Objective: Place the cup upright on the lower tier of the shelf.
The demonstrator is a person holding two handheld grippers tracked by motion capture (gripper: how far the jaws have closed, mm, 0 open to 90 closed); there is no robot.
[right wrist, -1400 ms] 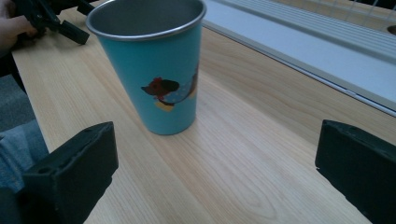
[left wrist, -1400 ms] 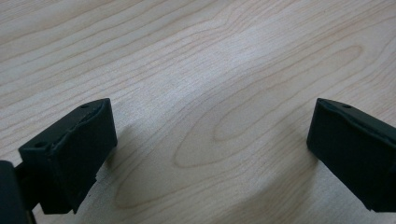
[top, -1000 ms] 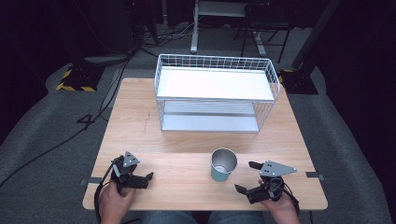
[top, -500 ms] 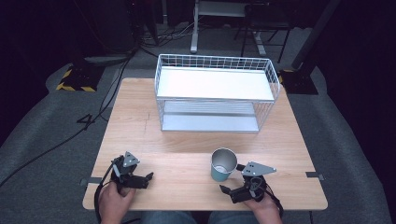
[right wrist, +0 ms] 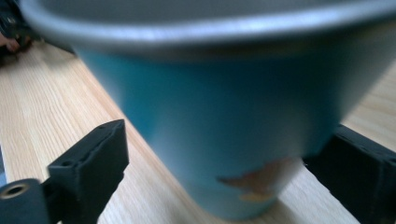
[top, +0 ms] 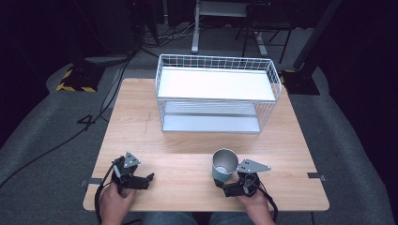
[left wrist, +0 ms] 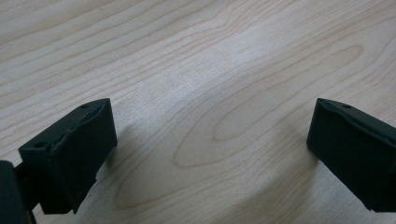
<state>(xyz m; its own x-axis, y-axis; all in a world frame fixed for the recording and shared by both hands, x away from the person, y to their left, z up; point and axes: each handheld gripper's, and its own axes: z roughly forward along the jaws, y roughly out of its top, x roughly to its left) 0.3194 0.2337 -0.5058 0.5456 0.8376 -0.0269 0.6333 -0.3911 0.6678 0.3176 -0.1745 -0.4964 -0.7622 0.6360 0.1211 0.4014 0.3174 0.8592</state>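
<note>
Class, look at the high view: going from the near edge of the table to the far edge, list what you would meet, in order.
Left gripper and right gripper → cup → wire rack.

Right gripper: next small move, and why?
Probably close the right gripper on the blue cup. Its jaws stand open on either side of the cup's base, with a clear gap on one side, and the cup sits upright on the table.
</note>
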